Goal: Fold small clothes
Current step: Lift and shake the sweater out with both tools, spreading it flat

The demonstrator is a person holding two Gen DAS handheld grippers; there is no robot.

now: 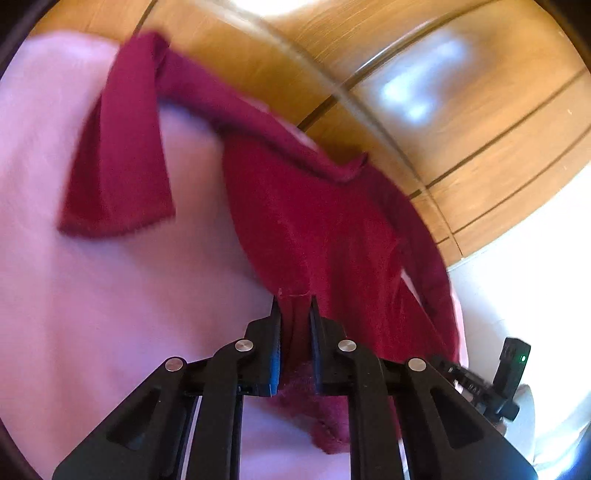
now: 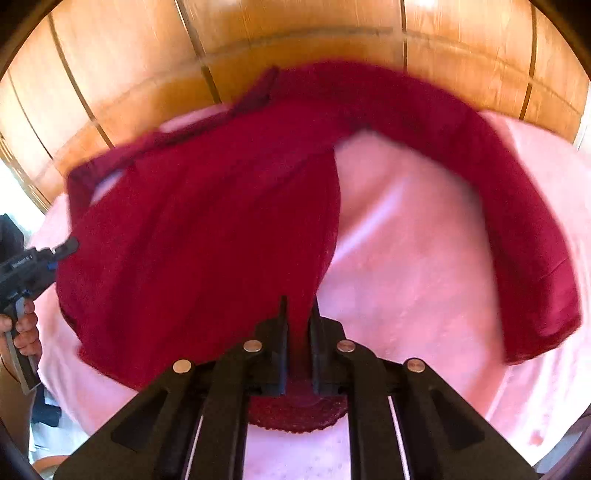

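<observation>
Both grippers pinch the dark red garment: the left gripper and the right gripper each clamp a bunched edge. It drapes over the pink cloth, blurred by motion. One sleeve hangs apart. Wooden panels lie beyond; the garment's far edge is indistinct.

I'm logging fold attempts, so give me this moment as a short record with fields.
garment: dark red long-sleeved top, partly lifted, motion-blurred
surface: pink cloth under it
left gripper: shut on the top's hem
right gripper: shut on the top's hem
sleeves: one lying on the cloth, other trailing to the right
backdrop: wooden panels
</observation>
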